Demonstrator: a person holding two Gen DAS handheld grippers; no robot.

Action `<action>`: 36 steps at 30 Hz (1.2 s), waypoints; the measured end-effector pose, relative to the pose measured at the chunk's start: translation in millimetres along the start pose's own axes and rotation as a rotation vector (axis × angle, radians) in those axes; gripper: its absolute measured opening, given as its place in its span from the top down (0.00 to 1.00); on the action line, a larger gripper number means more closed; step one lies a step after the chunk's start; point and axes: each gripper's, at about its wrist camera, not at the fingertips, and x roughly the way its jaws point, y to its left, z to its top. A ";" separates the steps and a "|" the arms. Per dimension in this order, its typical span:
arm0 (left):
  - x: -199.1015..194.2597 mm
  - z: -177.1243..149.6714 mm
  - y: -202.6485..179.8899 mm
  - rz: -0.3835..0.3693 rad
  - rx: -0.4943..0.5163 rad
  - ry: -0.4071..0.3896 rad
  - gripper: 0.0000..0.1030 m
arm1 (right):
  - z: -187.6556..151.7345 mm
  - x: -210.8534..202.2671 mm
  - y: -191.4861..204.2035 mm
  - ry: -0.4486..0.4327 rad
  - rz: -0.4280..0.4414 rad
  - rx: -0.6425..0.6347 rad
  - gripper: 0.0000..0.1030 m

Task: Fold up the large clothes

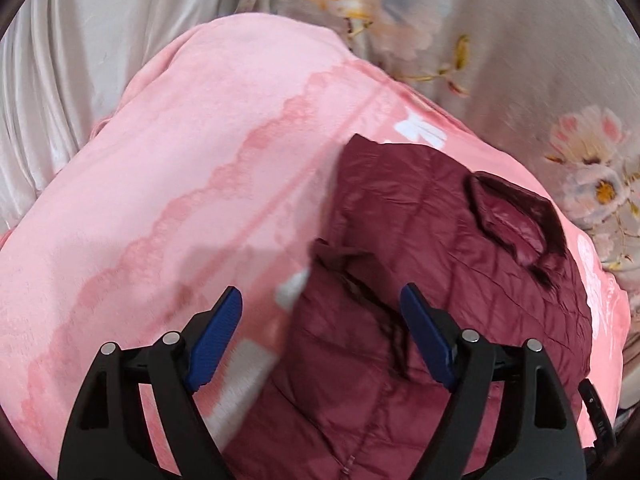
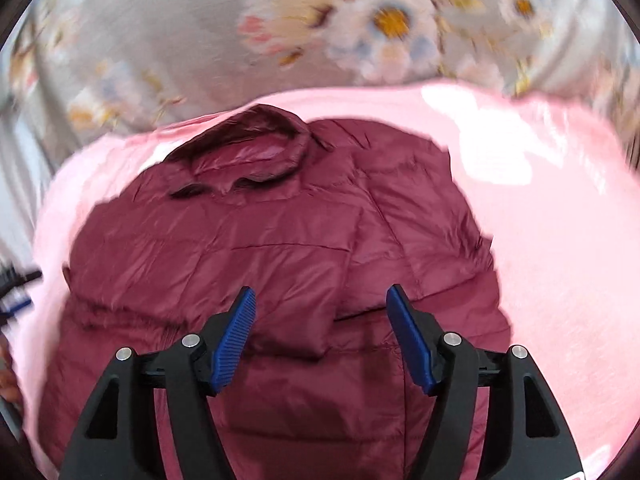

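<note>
A maroon quilted puffer jacket (image 1: 432, 248) lies spread on a pink blanket (image 1: 180, 168), its collar (image 1: 516, 216) toward the upper right in the left wrist view. My left gripper (image 1: 320, 300) hovers open over the jacket's left edge, nothing between its blue pads. In the right wrist view the jacket (image 2: 260, 248) fills the middle, collar (image 2: 248, 152) at the top, a folded flap lying across its lower middle. My right gripper (image 2: 320, 300) is open above that flap, and its pads hold nothing.
The pink blanket (image 2: 560, 220) lies over a grey floral bedsheet (image 2: 200, 40) that surrounds it. Plain grey sheet folds (image 1: 60, 80) rise at the upper left of the left wrist view. A dark object (image 1: 600, 420) pokes in at that view's lower right edge.
</note>
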 end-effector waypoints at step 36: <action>94.0 -9.4 -55.2 0.220 0.156 0.050 0.37 | 11.6 59.1 -19.5 0.010 -0.131 -0.149 0.97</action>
